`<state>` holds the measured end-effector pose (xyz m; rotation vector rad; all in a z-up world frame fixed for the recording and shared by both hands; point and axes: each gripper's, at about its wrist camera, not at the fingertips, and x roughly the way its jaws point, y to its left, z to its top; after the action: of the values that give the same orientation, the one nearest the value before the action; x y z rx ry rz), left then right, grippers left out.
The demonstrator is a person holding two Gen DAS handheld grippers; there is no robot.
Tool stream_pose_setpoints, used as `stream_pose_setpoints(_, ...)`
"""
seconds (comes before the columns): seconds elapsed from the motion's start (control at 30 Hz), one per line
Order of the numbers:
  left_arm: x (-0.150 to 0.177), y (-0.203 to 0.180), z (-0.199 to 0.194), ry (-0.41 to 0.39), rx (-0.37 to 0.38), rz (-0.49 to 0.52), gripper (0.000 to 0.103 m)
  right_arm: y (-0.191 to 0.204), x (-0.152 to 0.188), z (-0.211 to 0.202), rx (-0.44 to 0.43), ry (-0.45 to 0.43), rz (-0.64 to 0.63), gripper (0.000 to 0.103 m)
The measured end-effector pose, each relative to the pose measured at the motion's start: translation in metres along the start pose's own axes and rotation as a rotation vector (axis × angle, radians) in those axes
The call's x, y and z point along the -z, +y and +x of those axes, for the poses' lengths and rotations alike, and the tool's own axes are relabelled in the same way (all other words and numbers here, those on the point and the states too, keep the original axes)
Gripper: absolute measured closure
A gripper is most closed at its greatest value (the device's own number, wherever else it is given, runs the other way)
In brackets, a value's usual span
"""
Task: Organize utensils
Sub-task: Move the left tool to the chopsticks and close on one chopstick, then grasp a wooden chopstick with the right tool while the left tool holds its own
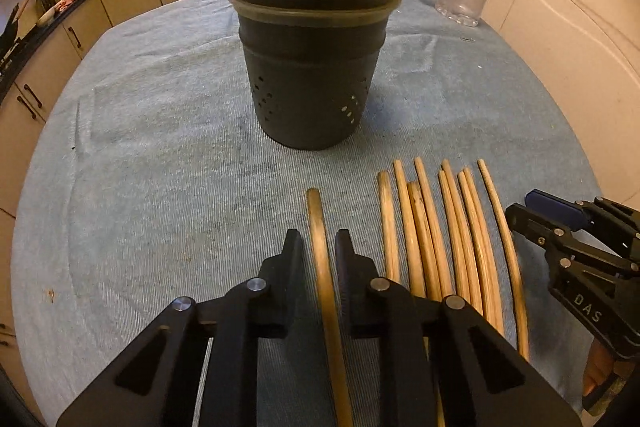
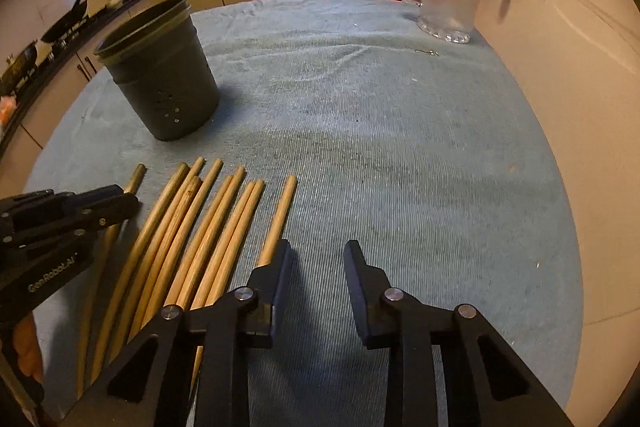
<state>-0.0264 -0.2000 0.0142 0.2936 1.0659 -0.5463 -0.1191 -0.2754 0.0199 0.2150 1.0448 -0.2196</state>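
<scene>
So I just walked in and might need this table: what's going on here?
A person is sorting chopsticks with a handheld tool in each hand. The left tool straddles a single dark chopstick lying apart from the row of chopsticks. The right tool is open over bare cloth beside that row. The black utensil holder looks empty so far.
</scene>
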Motion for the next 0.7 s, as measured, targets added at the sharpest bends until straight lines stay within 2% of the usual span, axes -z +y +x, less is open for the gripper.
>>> stream_pose_setpoints(0.1,-0.004,0.002,0.003,0.001,-0.001,0.009,0.086,0.000,-0.007,0.002,-0.023,0.031,0.008,0.073)
stream_pose_setpoints(0.17,-0.005,0.004,0.004,-0.003,0.007,0.011,0.086,-0.006,-0.011,-0.001,-0.085,0.041,0.070,0.073)
stream_pose_setpoints(0.23,0.000,0.010,-0.004,-0.006,0.019,0.008,0.086,-0.012,-0.012,-0.009,-0.128,0.019,0.121,0.073)
stream_pose_setpoints(0.3,0.003,0.013,-0.007,-0.007,0.020,0.011,0.086,-0.013,-0.012,-0.012,-0.140,0.009,0.120,0.073)
stream_pose_setpoints(0.4,0.006,0.015,-0.010,-0.010,0.012,0.020,0.086,-0.005,-0.011,-0.002,-0.104,0.045,0.081,0.073)
stream_pose_setpoints(0.47,0.006,0.018,-0.011,-0.007,0.017,0.015,0.086,-0.002,-0.011,0.003,-0.109,0.054,0.079,0.073)
stream_pose_setpoints(0.7,0.001,0.010,-0.005,-0.011,-0.006,0.040,0.086,0.011,-0.029,0.017,0.004,0.098,-0.006,0.073)
